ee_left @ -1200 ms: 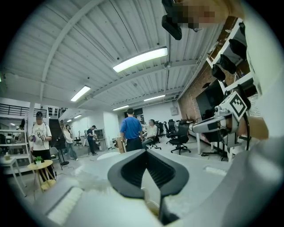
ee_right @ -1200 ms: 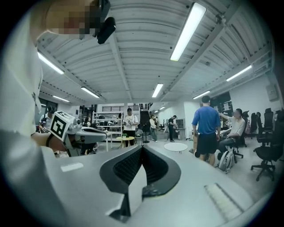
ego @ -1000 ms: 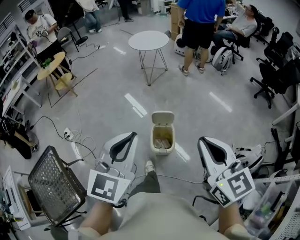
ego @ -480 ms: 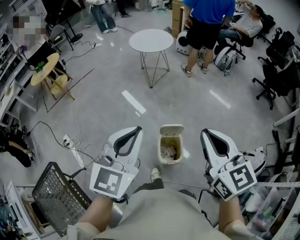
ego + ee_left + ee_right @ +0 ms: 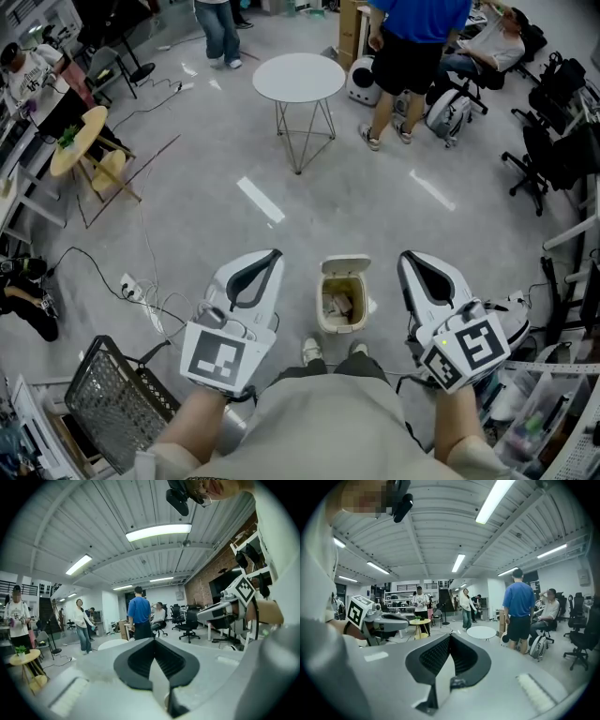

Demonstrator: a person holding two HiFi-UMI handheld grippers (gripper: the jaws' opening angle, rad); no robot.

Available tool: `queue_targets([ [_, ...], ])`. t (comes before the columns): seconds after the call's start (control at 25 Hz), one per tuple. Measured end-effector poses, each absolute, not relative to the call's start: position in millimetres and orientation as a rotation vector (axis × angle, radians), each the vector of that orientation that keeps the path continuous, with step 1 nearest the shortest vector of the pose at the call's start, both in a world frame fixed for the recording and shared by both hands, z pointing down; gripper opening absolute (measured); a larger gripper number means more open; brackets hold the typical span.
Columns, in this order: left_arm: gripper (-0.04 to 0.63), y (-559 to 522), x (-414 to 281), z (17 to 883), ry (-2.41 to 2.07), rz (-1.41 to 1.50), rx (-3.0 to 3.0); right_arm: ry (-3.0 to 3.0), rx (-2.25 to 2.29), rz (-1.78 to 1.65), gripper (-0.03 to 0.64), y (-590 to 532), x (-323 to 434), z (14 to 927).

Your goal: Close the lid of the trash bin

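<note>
cream lid (image 5: 346, 265) stands open at trash bin's (image 5: 339, 327) far edge.

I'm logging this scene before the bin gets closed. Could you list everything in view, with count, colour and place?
trash bin: one, cream, lid up, rubbish inside, on the floor between the grippers
white round table: one, beyond the bin
wooden round table: one, light wood, far left
wire basket: one, black, lower left
office chairs: several, black, right edge
power strip: one, white, with cables, left floor
bystanders: at least four, one in blue, far side
shoes: two, white, just behind the bin
left hand-held gripper: white, jaws together, empty, left of bin
right hand-held gripper: white, jaws together, empty, right of bin
</note>
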State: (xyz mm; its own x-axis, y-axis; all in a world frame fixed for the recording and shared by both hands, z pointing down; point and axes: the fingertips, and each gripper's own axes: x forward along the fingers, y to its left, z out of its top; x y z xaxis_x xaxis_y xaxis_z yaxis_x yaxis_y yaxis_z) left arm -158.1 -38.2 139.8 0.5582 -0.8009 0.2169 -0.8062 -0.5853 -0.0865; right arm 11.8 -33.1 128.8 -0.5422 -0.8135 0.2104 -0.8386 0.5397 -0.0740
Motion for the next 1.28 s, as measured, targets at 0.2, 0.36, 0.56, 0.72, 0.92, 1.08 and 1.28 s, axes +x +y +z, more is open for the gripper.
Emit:
queue_targets([
  [0.2, 0.002, -52, -164, 150, -1.433, 0.371, 2.715, -2.603, 1.371, 0.299, 0.003, -53, 8, 146],
  [0.36, 0.003, -69, -163, 167, -1.431, 0.412, 2.678, -2.585, 1.334, 0.368, 0.003, -79, 9, 170],
  [0.56, 0.003, -97, -157, 200, -1.399, 0.460, 2.657, -2.563, 1.284, 0.478, 0.003, -121, 8, 217],
  [0.72, 0.002, -120, -147, 231, -1.361, 0.540, 2.672, -2.512, 1.250, 0.535, 0.003, -152, 10, 261],
  [0.92, 0.003, -142, -134, 261, -1.323, 0.582, 2.632, -2.463, 1.208, 0.634, 0.003, -173, 12, 306],
  [1.08, 0.003, -153, -127, 303, -1.287, 0.622, 2.561, -2.419, 1.155, 0.695, 0.003, -181, 10, 348],
  [1.28, 0.003, -162, -118, 370, -1.250, 0.687, 2.471, -2.340, 1.061, 0.759, 0.003, -191, 12, 425],
])
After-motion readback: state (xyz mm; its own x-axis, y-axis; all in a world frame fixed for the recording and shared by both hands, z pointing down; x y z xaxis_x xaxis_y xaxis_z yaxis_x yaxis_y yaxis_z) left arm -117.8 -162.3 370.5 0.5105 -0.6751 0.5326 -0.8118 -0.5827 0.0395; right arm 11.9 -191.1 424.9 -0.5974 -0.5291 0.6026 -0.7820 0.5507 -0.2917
